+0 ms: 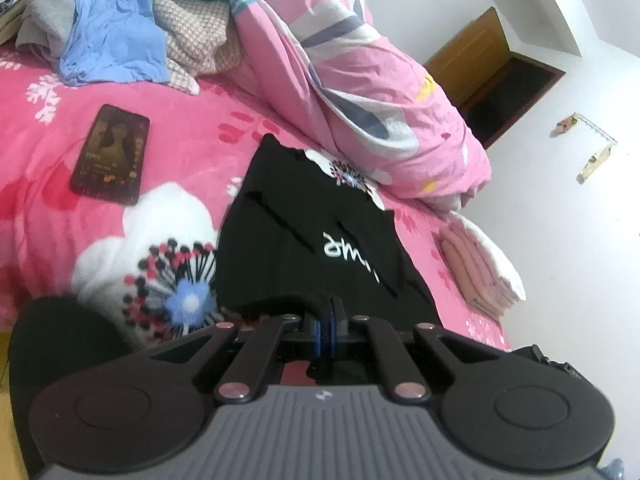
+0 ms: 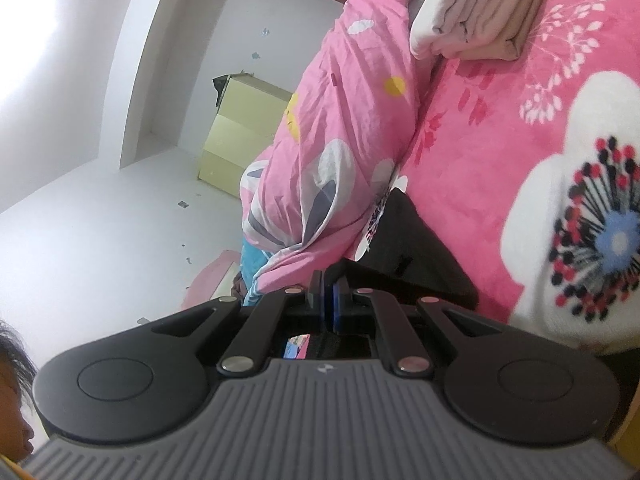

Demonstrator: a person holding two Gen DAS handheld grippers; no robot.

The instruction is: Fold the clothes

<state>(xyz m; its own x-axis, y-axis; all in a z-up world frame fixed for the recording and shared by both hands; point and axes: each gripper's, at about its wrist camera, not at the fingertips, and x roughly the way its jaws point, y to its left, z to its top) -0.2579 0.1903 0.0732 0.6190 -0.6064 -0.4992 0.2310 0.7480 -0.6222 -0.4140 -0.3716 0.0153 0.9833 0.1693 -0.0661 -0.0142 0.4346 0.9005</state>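
Note:
A black garment (image 1: 320, 216) with white lettering lies on the pink flowered bed cover (image 1: 192, 148), and its near edge is lifted. My left gripper (image 1: 330, 314) is shut, with the black cloth pinched between its blue pads at that near edge. In the right wrist view my right gripper (image 2: 326, 296) is also shut, and a fold of the same black garment (image 2: 416, 256) rises to its fingertips. More black fabric (image 1: 60, 344) hangs at the bed's near left edge.
A phone (image 1: 110, 154) lies face up on the cover to the left of the garment. Unfolded clothes (image 1: 116, 24) are heaped at the back. A rolled pink quilt (image 1: 376, 92) runs along the wall side. A folded stack (image 1: 480, 268) sits at the right. A person's head (image 2: 12, 392) shows low left.

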